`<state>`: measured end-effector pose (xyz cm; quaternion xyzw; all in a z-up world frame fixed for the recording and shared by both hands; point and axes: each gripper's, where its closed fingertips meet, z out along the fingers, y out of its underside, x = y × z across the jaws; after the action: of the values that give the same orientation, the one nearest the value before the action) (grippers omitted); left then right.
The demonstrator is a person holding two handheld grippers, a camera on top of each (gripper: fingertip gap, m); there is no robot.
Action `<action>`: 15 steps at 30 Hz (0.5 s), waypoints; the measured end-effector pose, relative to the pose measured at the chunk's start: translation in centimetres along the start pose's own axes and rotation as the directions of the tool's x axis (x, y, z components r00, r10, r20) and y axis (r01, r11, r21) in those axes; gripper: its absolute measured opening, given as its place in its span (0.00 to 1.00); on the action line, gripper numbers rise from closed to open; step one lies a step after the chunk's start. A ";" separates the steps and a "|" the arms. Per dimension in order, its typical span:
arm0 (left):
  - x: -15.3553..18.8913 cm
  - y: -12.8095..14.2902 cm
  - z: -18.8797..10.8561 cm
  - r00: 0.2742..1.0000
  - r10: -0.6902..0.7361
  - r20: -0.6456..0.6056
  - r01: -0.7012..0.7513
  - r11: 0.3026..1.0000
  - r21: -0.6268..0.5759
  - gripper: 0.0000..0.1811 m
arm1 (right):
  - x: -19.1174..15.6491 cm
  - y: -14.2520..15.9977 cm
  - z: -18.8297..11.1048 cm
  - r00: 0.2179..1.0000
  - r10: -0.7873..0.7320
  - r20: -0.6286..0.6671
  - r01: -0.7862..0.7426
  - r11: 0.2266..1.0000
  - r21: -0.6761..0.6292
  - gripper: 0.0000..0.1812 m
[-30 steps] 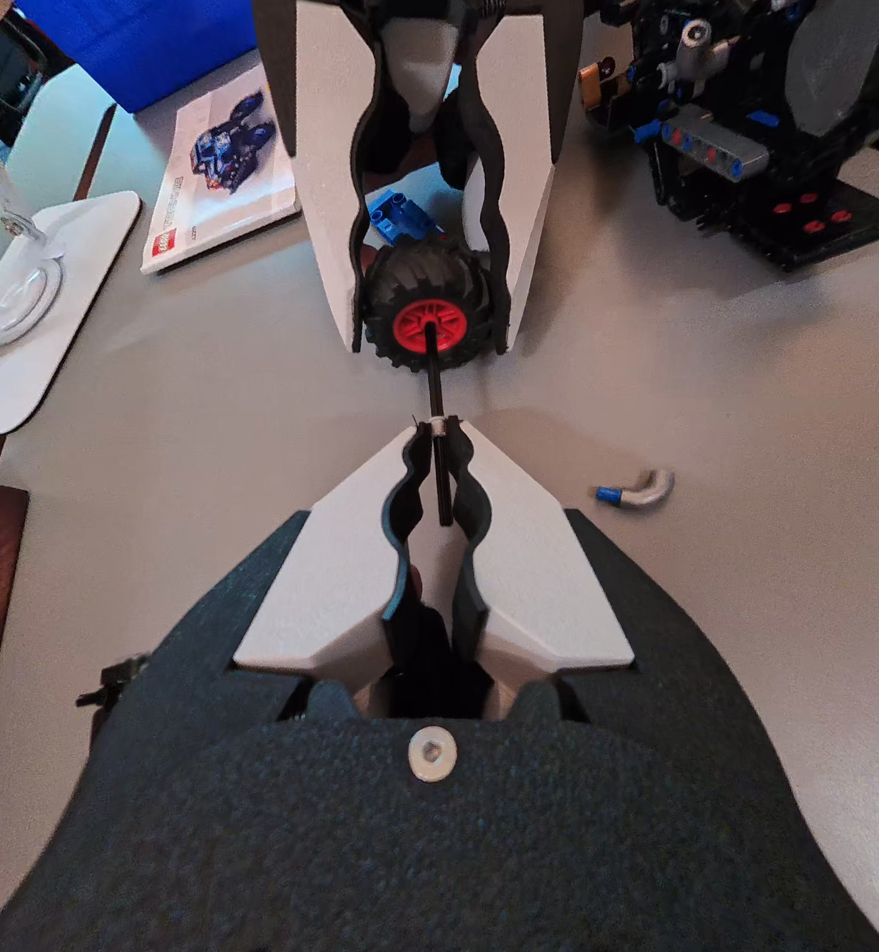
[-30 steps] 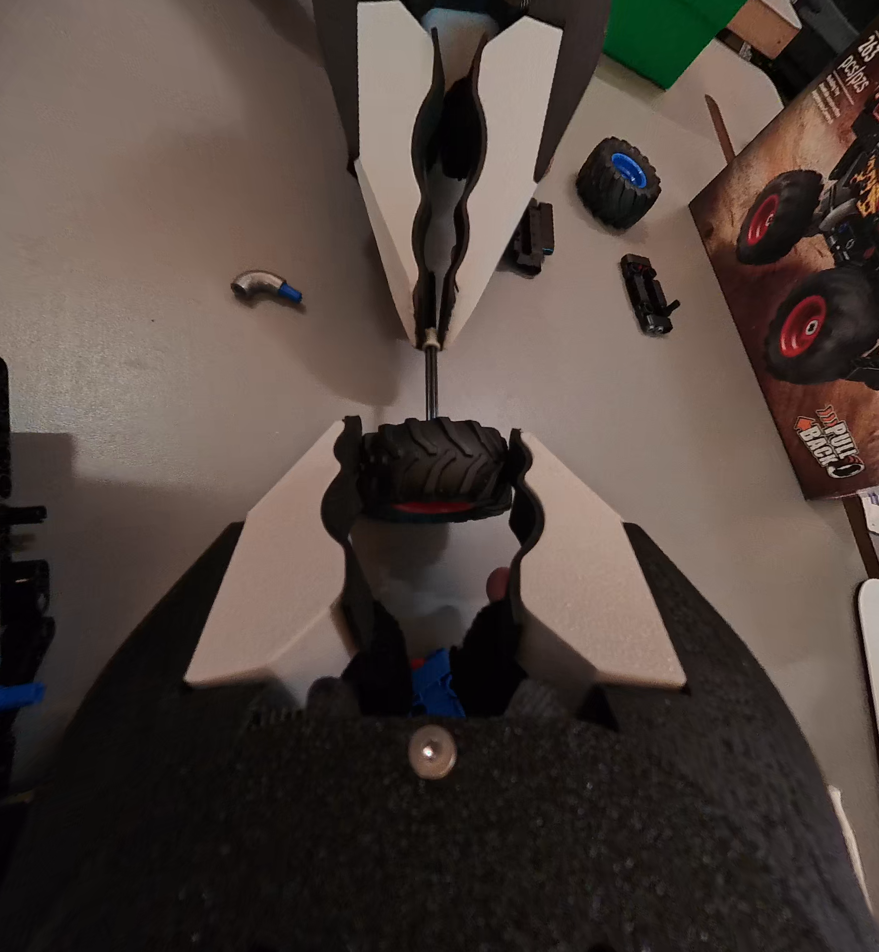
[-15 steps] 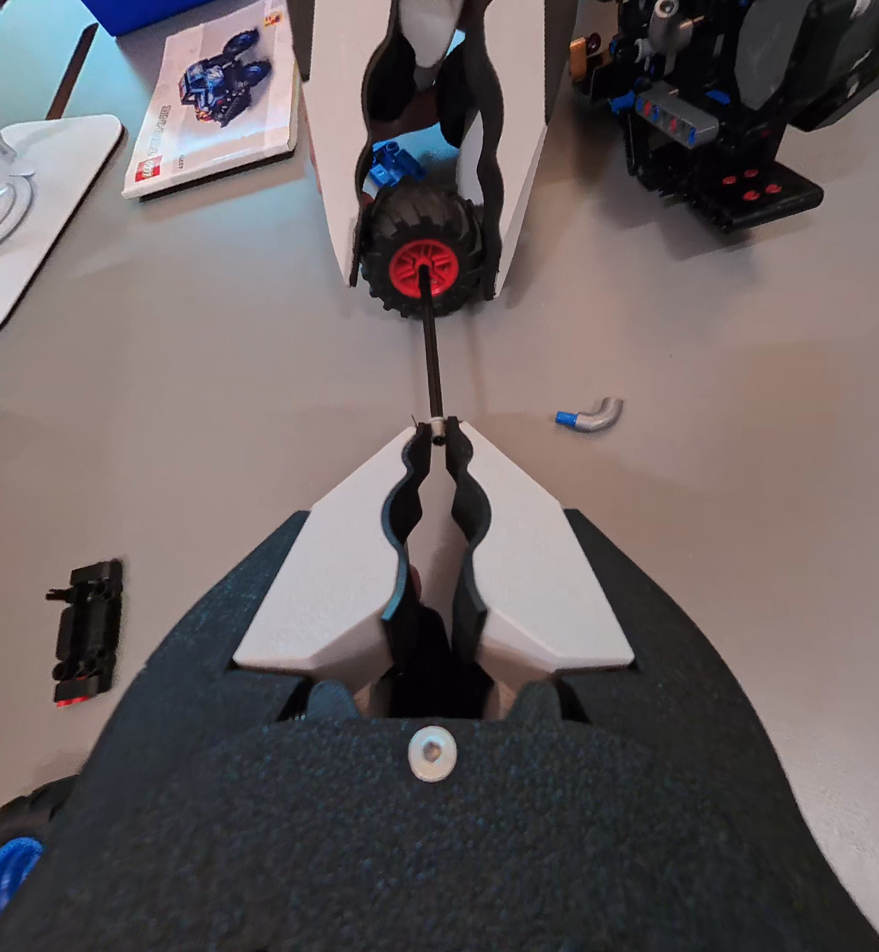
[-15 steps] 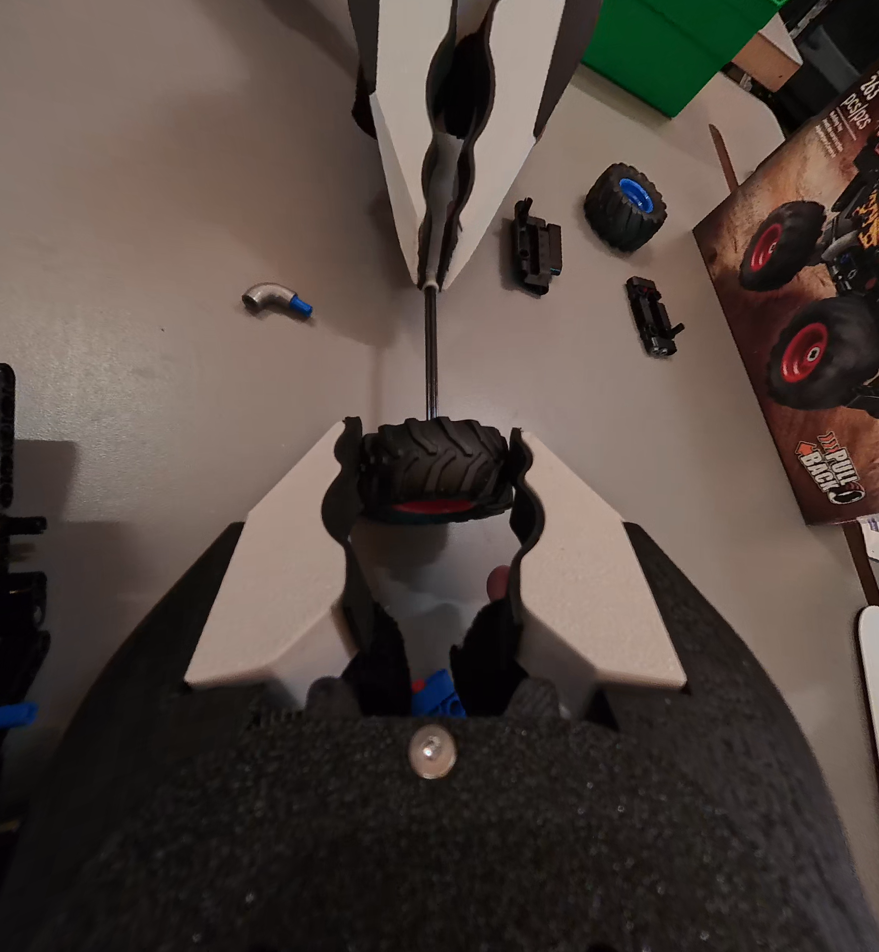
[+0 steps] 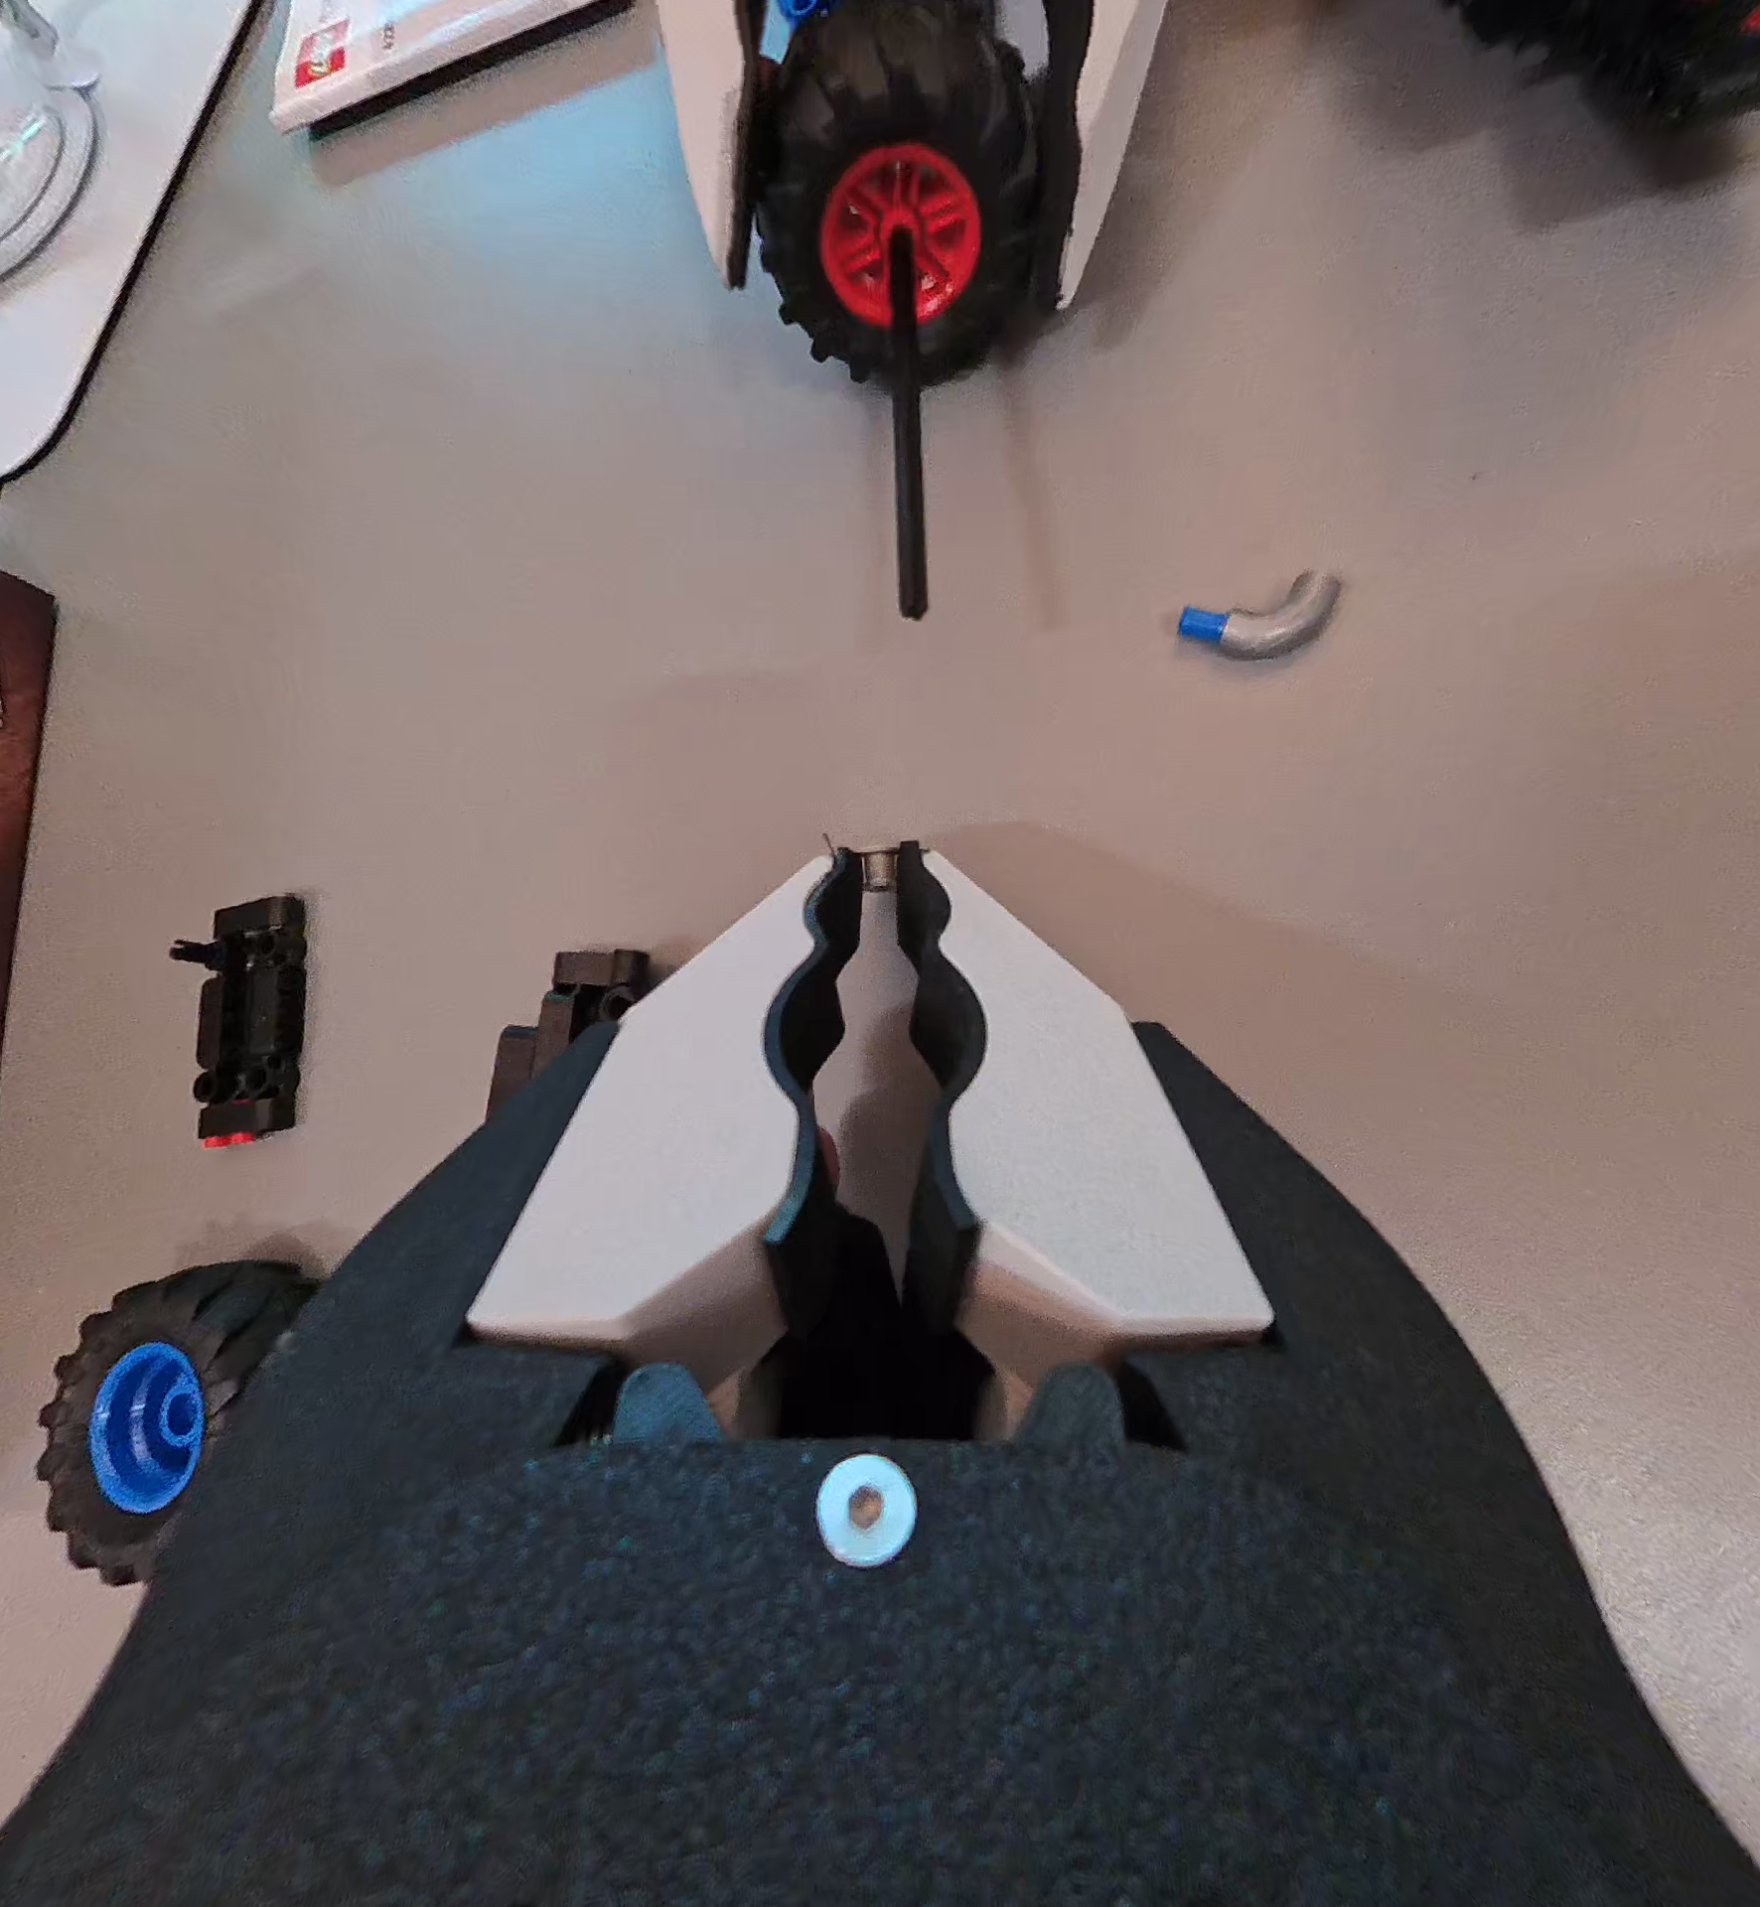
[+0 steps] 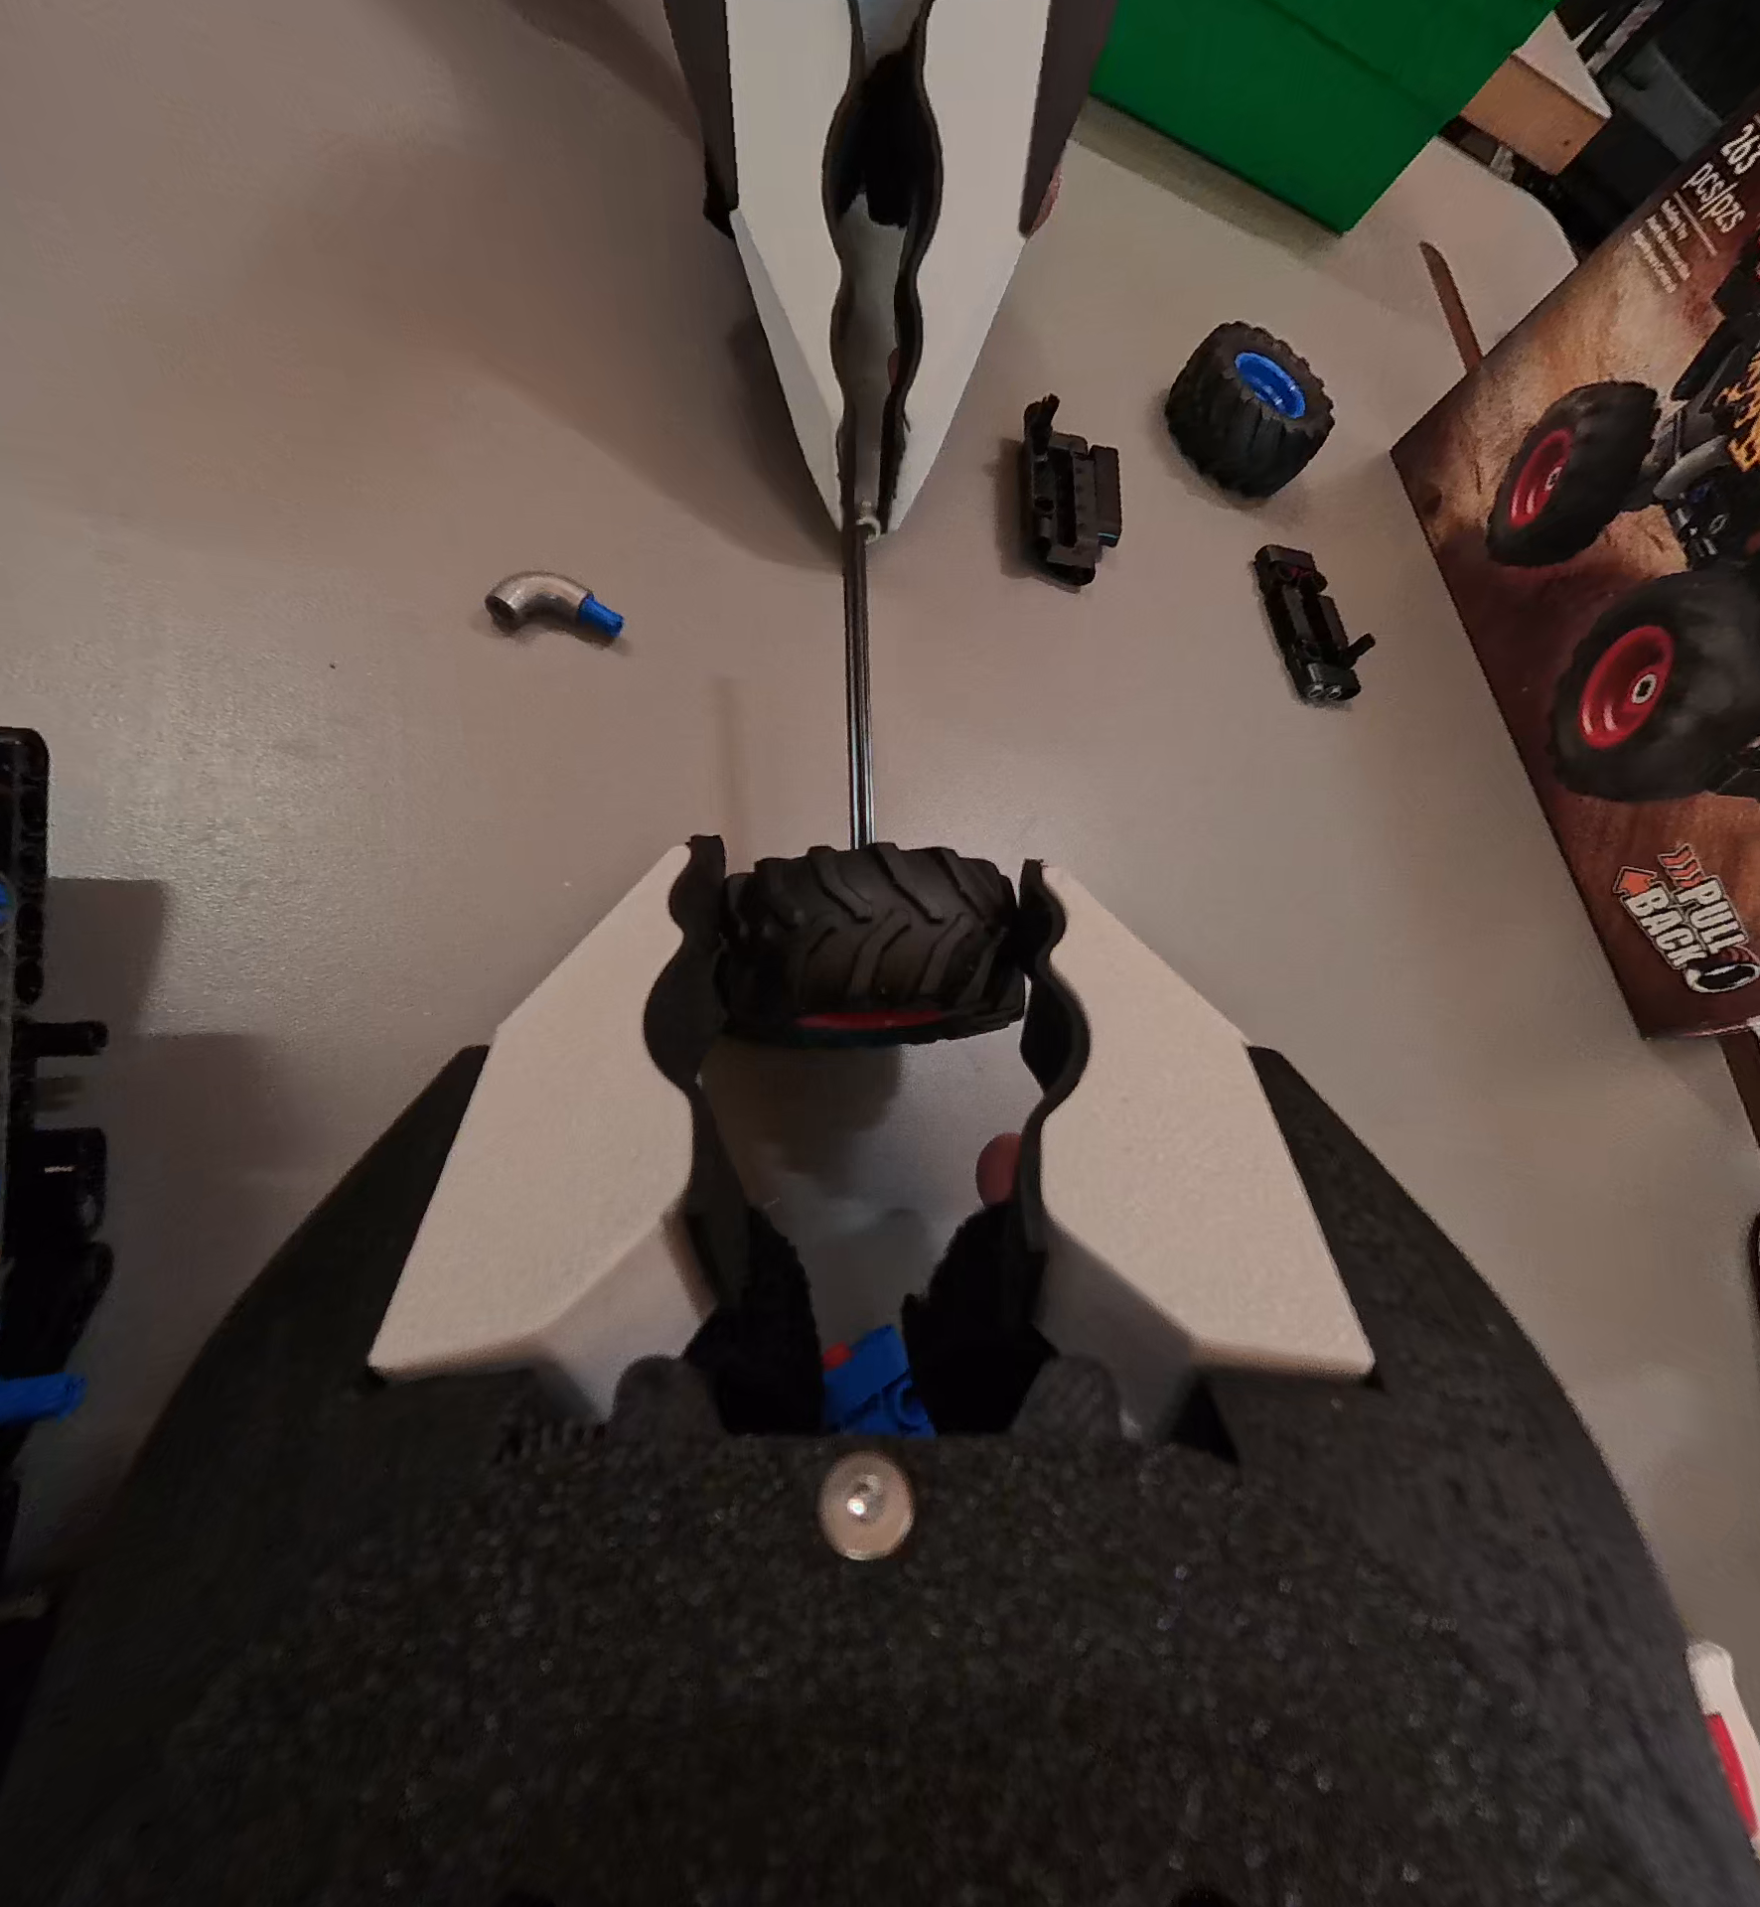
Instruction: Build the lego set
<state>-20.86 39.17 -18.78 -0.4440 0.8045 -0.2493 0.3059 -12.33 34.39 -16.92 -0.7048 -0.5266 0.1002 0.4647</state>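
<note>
Grey table [image 6: 236,361], silver elbow piece [image 6: 551,607], blue-hubbed wheel [image 6: 1249,408], 2 black bricks [image 6: 1070,495], toy box [image 6: 1681,578]

A black toy chassis [image 5: 1681,52] blurs at the upper right edge of the left wrist view, cut off by the frame. A booklet [image 5: 412,46] is cropped at the top. The left gripper [image 5: 877,865] hides part of a blue-hubbed wheel [image 5: 148,1419] and a black block [image 5: 571,1006]. What the small pale piece [image 5: 876,865] at its tips is cannot be told.
</note>
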 end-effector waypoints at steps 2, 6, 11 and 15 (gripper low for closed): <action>-0.1 0.4 0.2 1.000 -0.006 0.000 0.005 1.000 -0.018 0.03 | 0.0 0.0 0.0 1.000 0.008 0.001 -0.008 1.000 0.003 0.32; -0.7 1.3 -0.3 0.999 -0.038 0.011 0.038 0.998 -0.056 0.03 | 0.1 0.1 -0.1 1.000 0.027 0.004 -0.027 1.000 0.017 0.32; -6.1 3.5 -7.1 0.967 -0.090 0.237 0.123 0.984 -0.127 0.03 | 0.1 0.1 -0.2 1.000 0.029 -0.002 -0.029 0.999 0.025 0.32; -12.5 7.2 -20.0 0.751 -0.279 0.599 0.374 0.927 -0.037 0.03 | 0.1 0.1 -0.1 1.000 0.031 0.000 -0.031 0.999 0.027 0.32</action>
<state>-33.94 56.12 -6.47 -0.6551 0.5977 -0.0876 0.4538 -12.17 34.45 -16.86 -0.7066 -0.5143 0.1144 0.4724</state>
